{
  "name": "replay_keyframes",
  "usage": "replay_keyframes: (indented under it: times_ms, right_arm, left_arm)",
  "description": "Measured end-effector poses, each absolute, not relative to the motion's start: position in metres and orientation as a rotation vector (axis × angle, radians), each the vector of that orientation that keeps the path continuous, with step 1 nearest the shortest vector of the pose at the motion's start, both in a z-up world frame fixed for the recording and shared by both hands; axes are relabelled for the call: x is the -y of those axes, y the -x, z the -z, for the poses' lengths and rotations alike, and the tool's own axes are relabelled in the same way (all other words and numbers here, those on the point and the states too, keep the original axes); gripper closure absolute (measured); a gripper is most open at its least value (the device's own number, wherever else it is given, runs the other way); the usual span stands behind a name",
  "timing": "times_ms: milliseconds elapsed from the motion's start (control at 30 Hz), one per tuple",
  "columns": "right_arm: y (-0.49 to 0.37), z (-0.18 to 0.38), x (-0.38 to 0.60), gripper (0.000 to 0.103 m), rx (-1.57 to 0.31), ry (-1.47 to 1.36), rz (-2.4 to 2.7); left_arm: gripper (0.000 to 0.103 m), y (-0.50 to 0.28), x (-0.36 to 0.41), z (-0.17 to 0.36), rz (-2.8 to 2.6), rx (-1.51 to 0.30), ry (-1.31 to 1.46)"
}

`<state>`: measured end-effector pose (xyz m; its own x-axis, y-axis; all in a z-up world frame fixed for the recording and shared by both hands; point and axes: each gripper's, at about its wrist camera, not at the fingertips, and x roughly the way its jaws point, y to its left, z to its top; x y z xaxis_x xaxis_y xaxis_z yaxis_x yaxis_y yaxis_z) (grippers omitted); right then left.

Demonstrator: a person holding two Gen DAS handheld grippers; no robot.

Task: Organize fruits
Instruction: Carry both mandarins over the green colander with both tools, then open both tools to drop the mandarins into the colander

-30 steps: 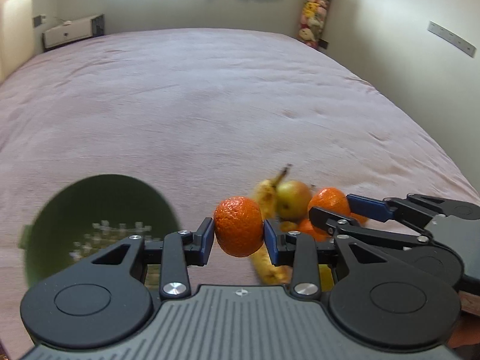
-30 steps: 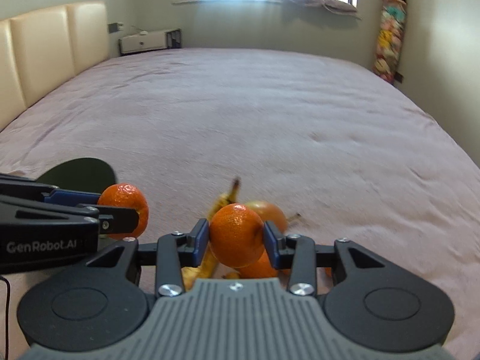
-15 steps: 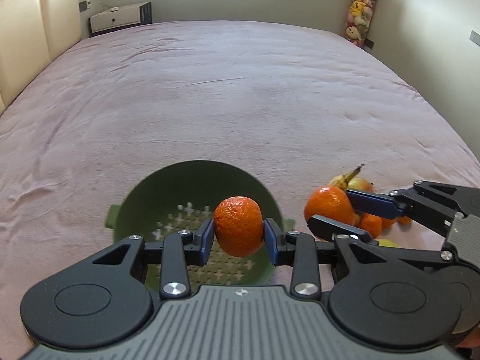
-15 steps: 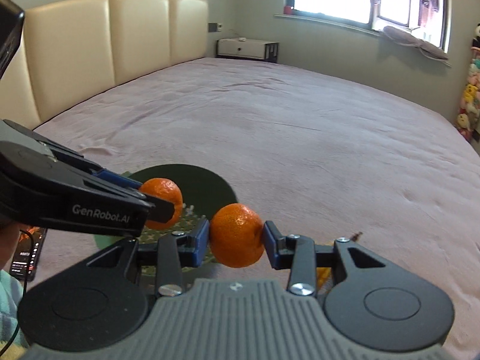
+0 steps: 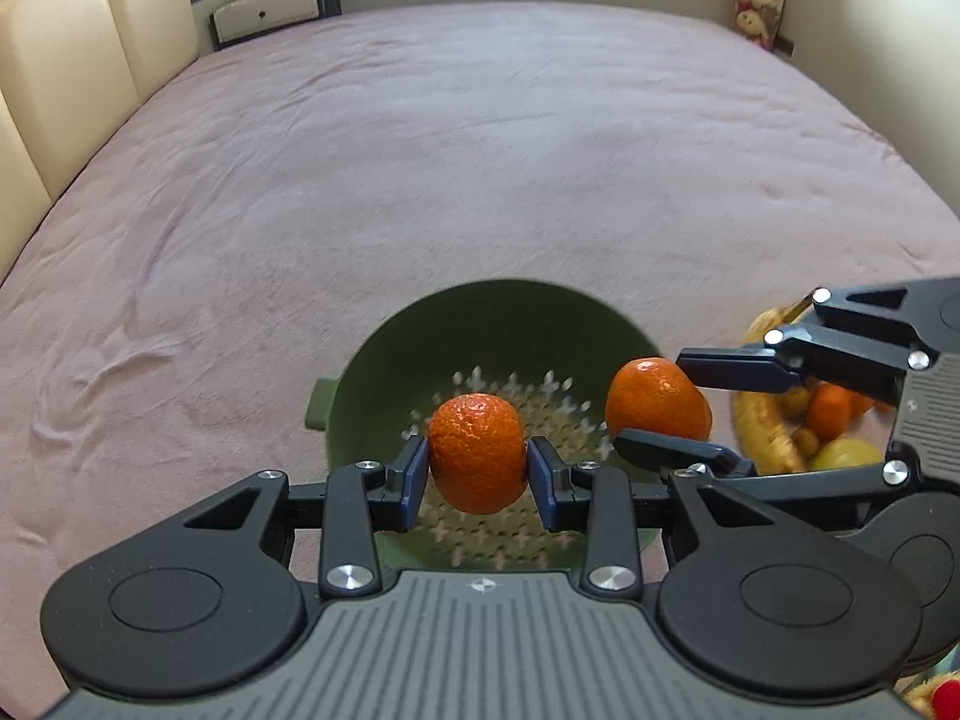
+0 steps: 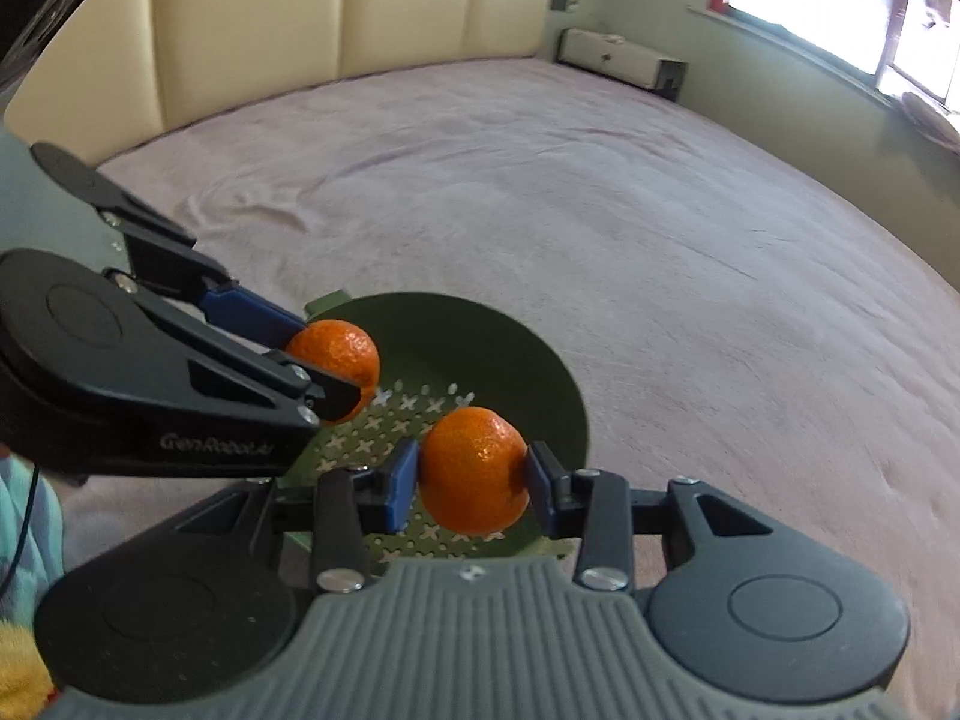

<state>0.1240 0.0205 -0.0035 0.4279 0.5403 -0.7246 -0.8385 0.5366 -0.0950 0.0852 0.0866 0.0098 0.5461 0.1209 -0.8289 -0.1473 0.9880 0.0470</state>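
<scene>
My left gripper (image 5: 478, 476) is shut on an orange mandarin (image 5: 477, 461) and holds it over the green colander (image 5: 384, 372) on the bed. My right gripper (image 6: 471, 483) is shut on a second mandarin (image 6: 474, 471), also over the colander (image 6: 540, 372). In the left wrist view the right gripper (image 5: 672, 399) with its mandarin (image 5: 654, 408) hangs over the colander's right rim. In the right wrist view the left gripper (image 6: 327, 360) and its mandarin (image 6: 339, 354) are over the colander's left side. The colander's perforated bottom shows no fruit in it.
A pile of fruit lies right of the colander: a banana (image 5: 762, 420), more mandarins (image 5: 831, 411) and a yellow-green apple (image 5: 846, 456). The pink bedspread (image 5: 480, 150) stretches far ahead. A cream headboard (image 6: 360, 18) stands at the left.
Both grippers have swung left from the fruit pile, each carrying its mandarin, and now hang over the colander. Both stay shut.
</scene>
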Motion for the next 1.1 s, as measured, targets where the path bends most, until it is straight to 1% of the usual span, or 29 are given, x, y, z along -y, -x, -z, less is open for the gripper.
replay_keyframes:
  times_ms: [333,767,867,1100]
  right_arm:
    - [-0.151,0.032,-0.048,0.067,-0.794,0.59,-0.999]
    - [-0.16,0.052,-0.057,0.067,-0.823,0.654,-1.053]
    - [-0.163,0.057,-0.059,0.07,-0.836,0.656,-1.063]
    - [-0.169,0.07,-0.061,0.072,-0.873,0.644,-1.073]
  left_arm:
    - [0.063,-0.092,-0.098,0.008,-0.193,-1.056,0.02]
    - [0.063,-0.101,-0.101,0.028,-0.202,-1.12,-0.006]
    - [0.063,-0.103,-0.102,0.034,-0.205,-1.135,-0.006]
    - [0.063,-0.109,-0.103,0.045,-0.203,-1.173,-0.004]
